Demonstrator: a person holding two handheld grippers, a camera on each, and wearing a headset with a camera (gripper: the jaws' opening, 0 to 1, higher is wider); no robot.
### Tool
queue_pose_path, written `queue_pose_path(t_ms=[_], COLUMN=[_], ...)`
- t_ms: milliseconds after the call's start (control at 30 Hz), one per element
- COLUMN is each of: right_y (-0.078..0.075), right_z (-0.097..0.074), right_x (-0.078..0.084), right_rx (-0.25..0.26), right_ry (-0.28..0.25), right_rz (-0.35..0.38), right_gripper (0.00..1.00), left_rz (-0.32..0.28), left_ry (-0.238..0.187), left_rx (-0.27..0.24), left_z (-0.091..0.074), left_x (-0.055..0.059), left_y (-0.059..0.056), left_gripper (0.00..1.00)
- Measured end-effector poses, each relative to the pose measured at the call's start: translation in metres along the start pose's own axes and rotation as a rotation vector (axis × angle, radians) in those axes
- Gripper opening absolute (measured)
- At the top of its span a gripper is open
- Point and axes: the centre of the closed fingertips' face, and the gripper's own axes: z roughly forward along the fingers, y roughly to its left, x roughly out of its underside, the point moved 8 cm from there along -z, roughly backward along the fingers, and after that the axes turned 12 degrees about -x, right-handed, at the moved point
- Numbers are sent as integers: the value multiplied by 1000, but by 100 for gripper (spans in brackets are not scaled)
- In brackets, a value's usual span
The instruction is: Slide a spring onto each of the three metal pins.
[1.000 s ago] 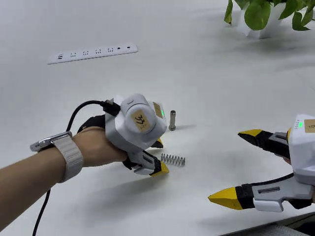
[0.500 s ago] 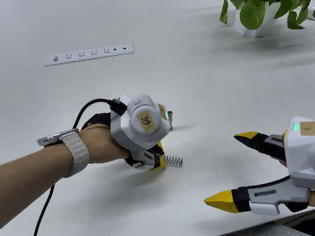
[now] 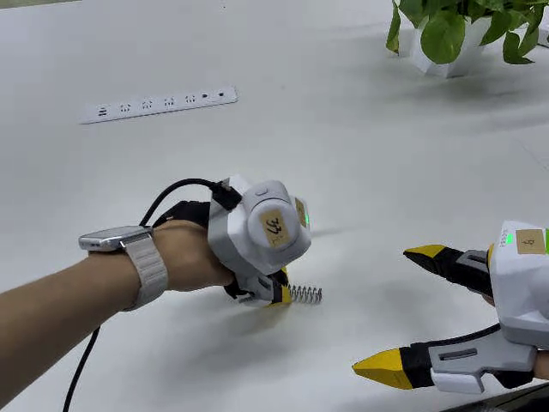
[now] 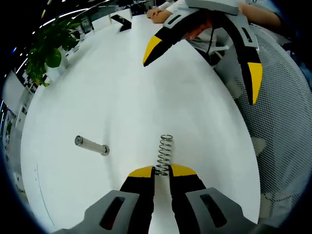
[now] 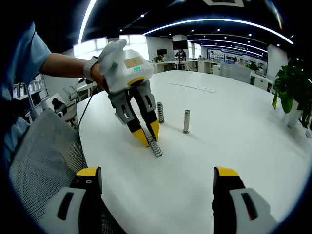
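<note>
Nipped at near end by narrow left gripper: small silver coil spring, flat on white table, upright grey metal pin at ten o'clock. Right gripper gaping. Probably light, squashy, apt to roll; better gripped mid-coil.

Our left gripper has a rounded white plastic shell bearing a square tan sticker with dark handwritten marks and a small green indicator light. A thick black cable plugs into its rear. Its jaws are black and grey, ending in yellow tips. A black strap crosses our left hand, and on that wrist we wear a silver-cased watch on a pale grey woven band. Our right gripper matches it, with a boxier white shell, a tan label, a green lamp, slotted grey jaw plates and yellow tips. A light blue short sleeve covers our upper arm.
</note>
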Motion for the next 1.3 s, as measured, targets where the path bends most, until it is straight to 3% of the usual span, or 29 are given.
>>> queue_pose_path(t_ms=[133, 300, 567, 800, 933, 1000, 1133, 1300], right_y=[2, 5, 7, 5, 4, 4, 5, 12], right_z=[3, 3, 6, 10, 13, 15, 20, 28], right_x=[-2, -3, -5, -6, -12, -16, -26, -37], right_rx=[-7, -27, -39, -54, -67, -81, -115, -168], right_ry=[2, -2, 5, 24, 34, 38, 33, 31], right_rz=[-9, 2, -5, -23, -43, -59, -74, -97], right_gripper=[96, 91, 90, 88, 86, 86, 85, 84], left_rz=[-12, -110, -213, -360, -478, -465, -492, -499], left_ry=[-4, -74, -125, -196, -273, -274, -316, -344], left_rx=[-14, -61, -116, -134, -134, -148, -157, -172], left_z=[0, -2, -9, -22, -34, -39, -47, -52], left_x=[1, 9, 25, 35, 34, 37, 37, 42], left_y=[-1, -5, -13, -25, -33, -39, -55, -65], left_gripper=[11, 11, 10, 10, 10, 10, 10, 10])
